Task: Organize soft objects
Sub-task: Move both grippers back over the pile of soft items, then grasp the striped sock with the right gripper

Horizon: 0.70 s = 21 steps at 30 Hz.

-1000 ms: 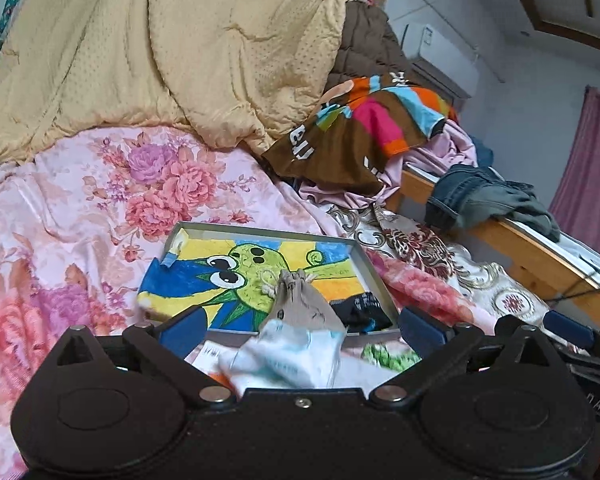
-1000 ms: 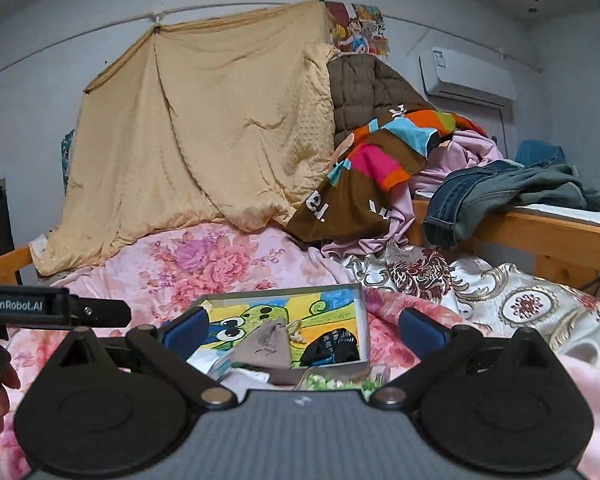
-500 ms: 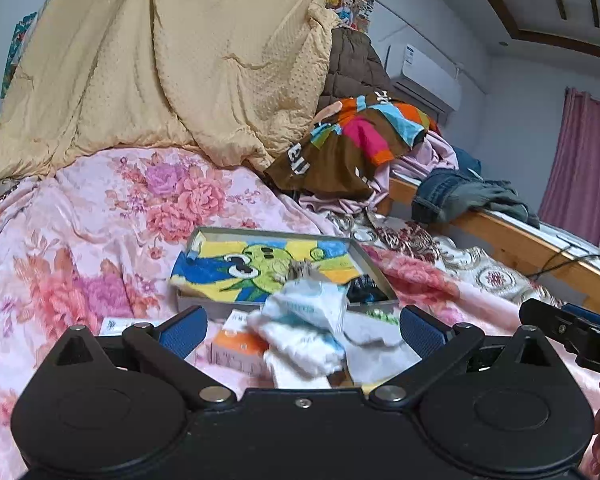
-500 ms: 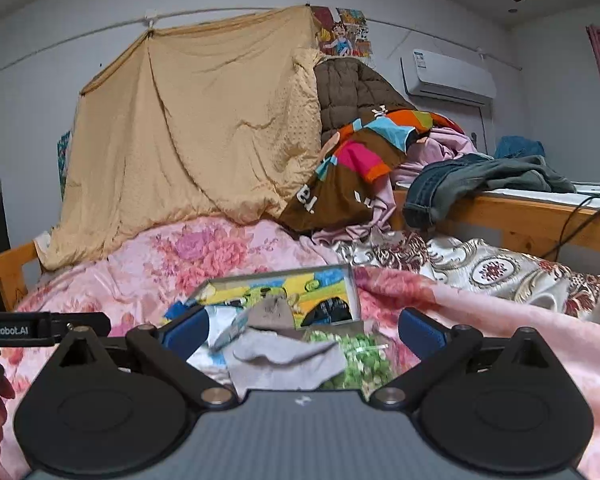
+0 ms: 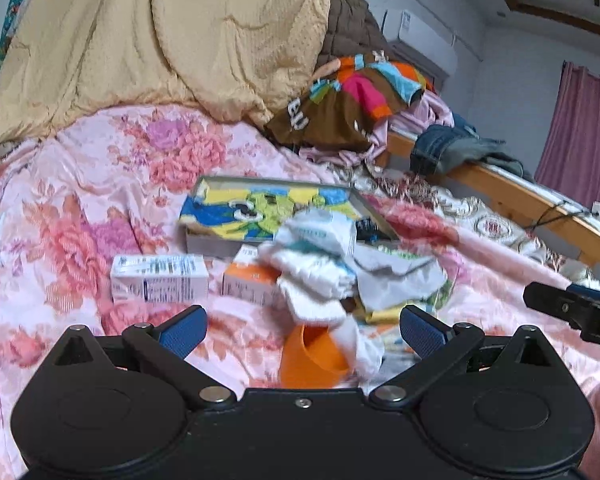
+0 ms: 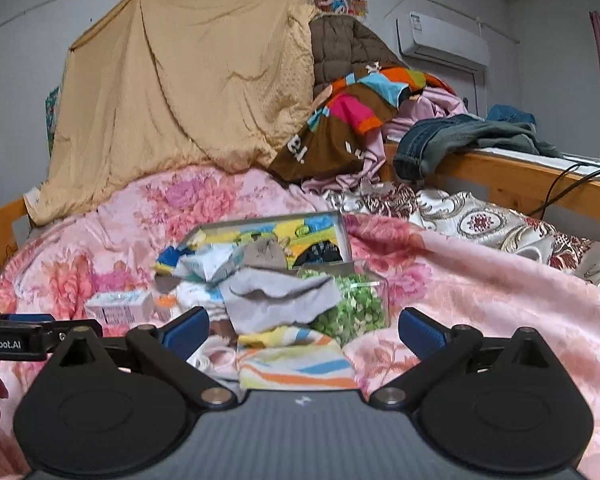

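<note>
Under piled white cloths [image 5: 320, 264], orange cup [image 5: 308, 356] half hidden, blurred.

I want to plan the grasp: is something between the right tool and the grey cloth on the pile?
Nothing visible blocks it. The right tool is open, and the grey cloth lies straight ahead on top of the pile, above a striped cloth.

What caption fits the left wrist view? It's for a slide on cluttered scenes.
Open left gripper hovers over white socks, an orange cup and small boxes on a floral bedspread.
</note>
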Available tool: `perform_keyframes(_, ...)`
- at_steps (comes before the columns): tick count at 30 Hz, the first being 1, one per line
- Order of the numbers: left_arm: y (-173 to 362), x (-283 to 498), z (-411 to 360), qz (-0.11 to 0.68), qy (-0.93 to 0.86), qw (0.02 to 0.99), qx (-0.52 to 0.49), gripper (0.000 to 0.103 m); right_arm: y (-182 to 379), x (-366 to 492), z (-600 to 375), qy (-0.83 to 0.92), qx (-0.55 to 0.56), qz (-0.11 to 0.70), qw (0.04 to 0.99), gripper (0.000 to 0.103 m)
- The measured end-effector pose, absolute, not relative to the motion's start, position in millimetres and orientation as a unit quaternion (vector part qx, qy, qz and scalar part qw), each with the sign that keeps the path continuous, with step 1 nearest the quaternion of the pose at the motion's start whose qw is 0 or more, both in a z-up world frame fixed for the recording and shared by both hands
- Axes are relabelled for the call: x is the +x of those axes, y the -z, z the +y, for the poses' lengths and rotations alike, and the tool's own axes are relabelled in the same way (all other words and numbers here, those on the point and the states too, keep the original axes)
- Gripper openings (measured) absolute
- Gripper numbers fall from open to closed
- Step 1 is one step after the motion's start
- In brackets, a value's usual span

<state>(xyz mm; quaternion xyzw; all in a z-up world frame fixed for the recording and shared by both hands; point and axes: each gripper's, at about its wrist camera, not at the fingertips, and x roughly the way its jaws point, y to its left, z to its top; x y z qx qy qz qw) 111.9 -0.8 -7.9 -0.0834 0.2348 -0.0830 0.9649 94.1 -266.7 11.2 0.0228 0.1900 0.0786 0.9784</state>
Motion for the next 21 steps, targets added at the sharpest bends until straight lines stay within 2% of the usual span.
perform_keyframes(21, 33, 112, -29, 0.291, 0.143, 0.945, -0.033, 0.102, 14, 124, -262, -0.071, 0.023, 0.297, 0.952, 0.103)
